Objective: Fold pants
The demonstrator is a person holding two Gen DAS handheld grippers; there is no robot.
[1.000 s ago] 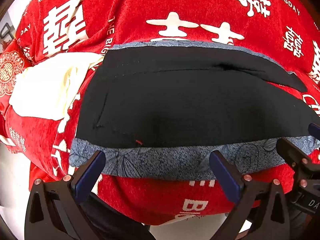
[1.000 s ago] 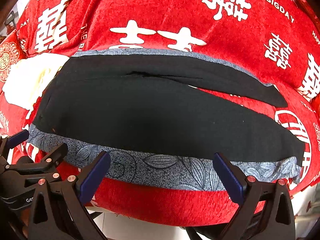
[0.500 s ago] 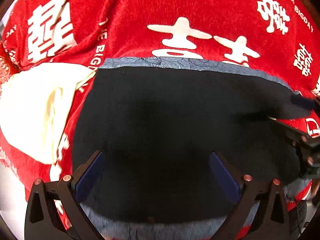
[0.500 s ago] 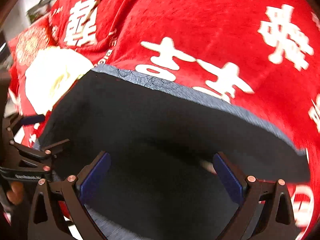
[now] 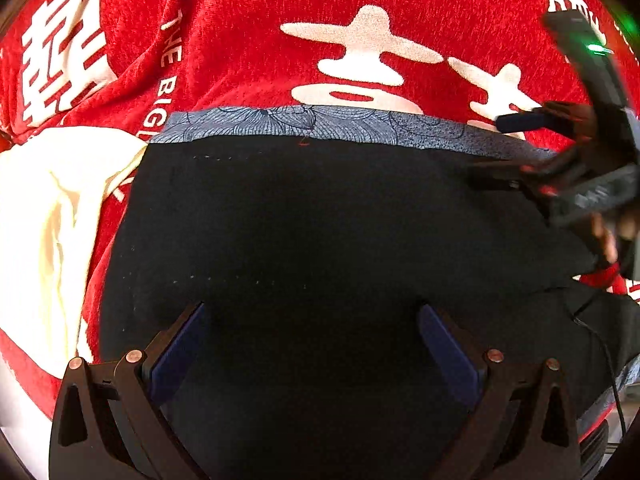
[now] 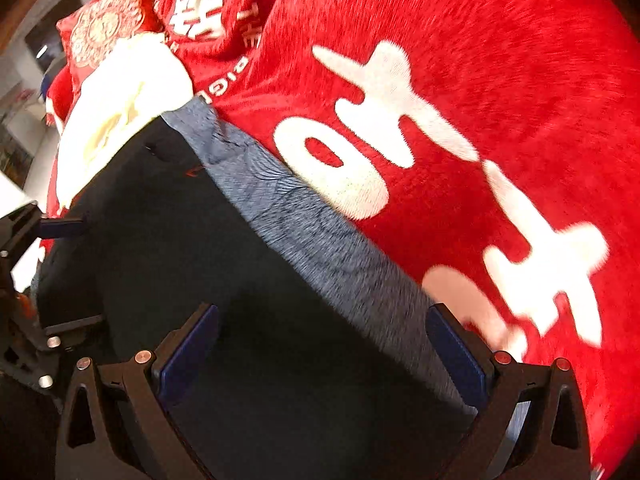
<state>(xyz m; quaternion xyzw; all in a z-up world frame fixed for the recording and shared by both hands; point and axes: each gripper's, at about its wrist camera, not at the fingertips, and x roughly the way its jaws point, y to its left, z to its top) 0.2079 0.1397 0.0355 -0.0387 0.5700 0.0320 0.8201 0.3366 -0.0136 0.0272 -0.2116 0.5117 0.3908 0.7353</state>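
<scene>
The black pants [image 5: 320,248] are spread flat on the red blanket [image 5: 360,32], their blue patterned band [image 5: 320,126] along the far edge. Both the left gripper [image 5: 312,344] and the right gripper [image 6: 320,344] are held wide apart over the cloth, gripping nothing. For a clean fold, the band edge is best pinched at two well-spaced points and carried over evenly.

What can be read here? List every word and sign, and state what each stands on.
"THE BIG": white print on the red blanket; further letters are hidden by the black pants.
"囍"-style white Chinese signs: same blanket, the middle ones cut off by the pants.
Lettering on the right tool body: too blurred to read.
No text shows on the pants.
</scene>
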